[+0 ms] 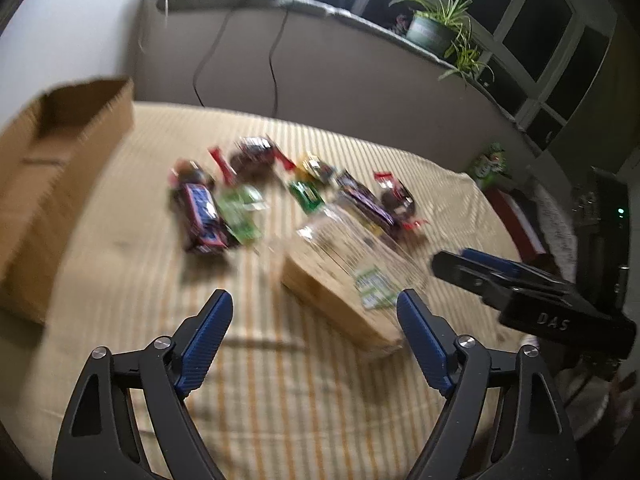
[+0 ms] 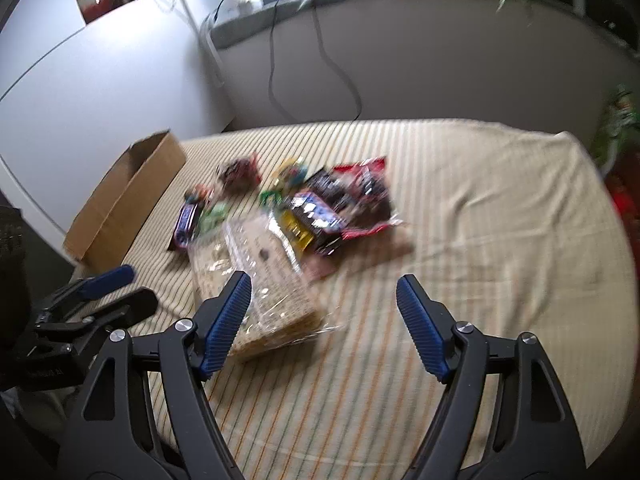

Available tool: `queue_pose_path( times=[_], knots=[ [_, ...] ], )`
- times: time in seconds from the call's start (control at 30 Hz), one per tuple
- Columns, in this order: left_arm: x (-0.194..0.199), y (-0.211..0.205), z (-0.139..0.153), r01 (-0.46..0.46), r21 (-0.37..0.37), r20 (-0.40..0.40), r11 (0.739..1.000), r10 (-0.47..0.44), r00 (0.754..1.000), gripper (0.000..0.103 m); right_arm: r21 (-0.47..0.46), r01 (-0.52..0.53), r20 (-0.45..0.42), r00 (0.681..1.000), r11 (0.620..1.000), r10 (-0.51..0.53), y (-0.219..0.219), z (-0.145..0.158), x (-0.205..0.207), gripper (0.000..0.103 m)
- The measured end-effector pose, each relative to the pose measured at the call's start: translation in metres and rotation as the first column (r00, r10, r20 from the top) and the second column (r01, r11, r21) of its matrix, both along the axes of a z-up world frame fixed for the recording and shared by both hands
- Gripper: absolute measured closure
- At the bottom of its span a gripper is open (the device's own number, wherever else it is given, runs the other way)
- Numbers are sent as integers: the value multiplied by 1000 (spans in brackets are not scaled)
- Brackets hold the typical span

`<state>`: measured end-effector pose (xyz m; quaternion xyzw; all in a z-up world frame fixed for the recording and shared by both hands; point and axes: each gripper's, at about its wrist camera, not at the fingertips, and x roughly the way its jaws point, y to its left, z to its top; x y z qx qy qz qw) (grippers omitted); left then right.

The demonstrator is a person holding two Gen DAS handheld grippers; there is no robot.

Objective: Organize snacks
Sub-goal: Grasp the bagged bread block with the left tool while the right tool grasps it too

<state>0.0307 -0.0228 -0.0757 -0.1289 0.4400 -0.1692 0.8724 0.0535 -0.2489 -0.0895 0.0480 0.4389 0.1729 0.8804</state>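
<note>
Snacks [image 1: 288, 196] are lying in a loose pile on a bed covered with a striped cream sheet [image 1: 280, 400], both views smeared by motion blur. A clear-wrapped cracker pack [image 1: 344, 280] is sitting at the near edge of the pile, closest to both grippers; in the right wrist view the same cracker pack [image 2: 260, 280] is lying partly behind the right gripper's left finger. Behind it a blue bar [image 1: 202, 216] is resting beside a green packet [image 1: 240, 212], with a purple bar [image 1: 368, 204] and dark red-edged bags further back and to the right; labels are too blurred to read. An open cardboard box [image 1: 52, 184] is standing on the sheet left of the pile, apart from the snacks. The left gripper [image 1: 316, 312] is hovering over the sheet with jaws spread wide, grasping nothing, the cracker pack showing between its fingertips but not touching them as far as can be told. The right gripper [image 2: 324, 296] is likewise spread wide and empty above the sheet. A potted plant [image 1: 436, 28] is sitting on the ledge behind the bed, and two cables [image 1: 276, 64] are hanging down the wall below it.
</note>
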Motion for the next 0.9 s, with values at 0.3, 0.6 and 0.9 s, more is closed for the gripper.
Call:
queue_pose_path(
  times=[0.3, 0.6, 0.9],
  knots=[
    [7, -15, -18, 52, -75, -79, 996, -58, 995, 29, 49, -87, -91, 992, 995, 92, 16, -16, 20, 25],
    [17, -28, -28, 91, -97, -108, 991, -101, 989, 30, 99, -120, -181, 974, 988, 136, 26, -32, 39, 31],
    [21, -36, -27, 112, -83, -93, 990, -120, 988, 32, 113, -154, -209, 962, 982, 175, 34, -31, 41, 38]
  ],
)
